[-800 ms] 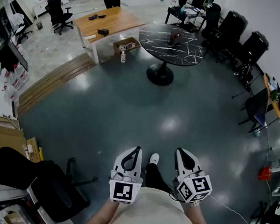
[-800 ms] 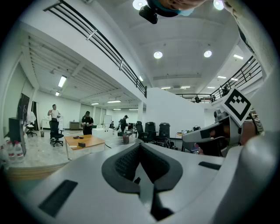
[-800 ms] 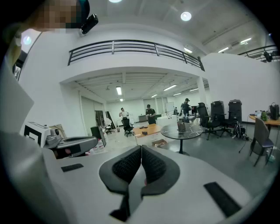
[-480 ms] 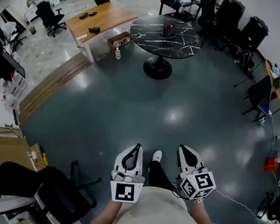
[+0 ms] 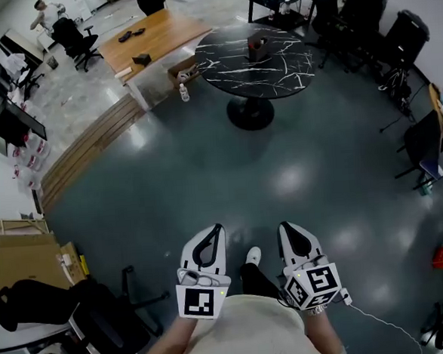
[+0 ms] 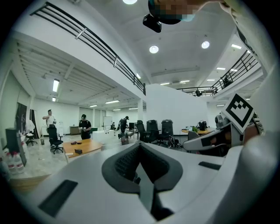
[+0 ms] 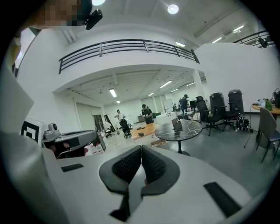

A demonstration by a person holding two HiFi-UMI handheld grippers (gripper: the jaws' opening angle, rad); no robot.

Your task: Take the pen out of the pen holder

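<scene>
A small dark holder (image 5: pixel 256 46) stands on the round black marble table (image 5: pixel 233 69) far ahead; no pen can be made out at this distance. The same table (image 7: pixel 186 129) and holder (image 7: pixel 177 124) show in the right gripper view. My left gripper (image 5: pixel 218 230) is held low near my body, jaws shut with nothing between them. My right gripper (image 5: pixel 282 227) sits beside it, also shut and empty. Both point forward over the dark floor, far from the table.
A wooden desk (image 5: pixel 147 35) stands beyond the marble table, with a cardboard box (image 5: pixel 182 71) and a bottle (image 5: pixel 183 93) beside it. Black office chairs (image 5: pixel 393 28) line the right side. A chair (image 5: pixel 114 316) and cardboard (image 5: pixel 19 262) are at my left. People (image 6: pixel 84 126) stand far off.
The view has shifted forward: the marble table and desk sit nearer the top centre of the head view. Both grippers hold the same place near my body, still shut.
</scene>
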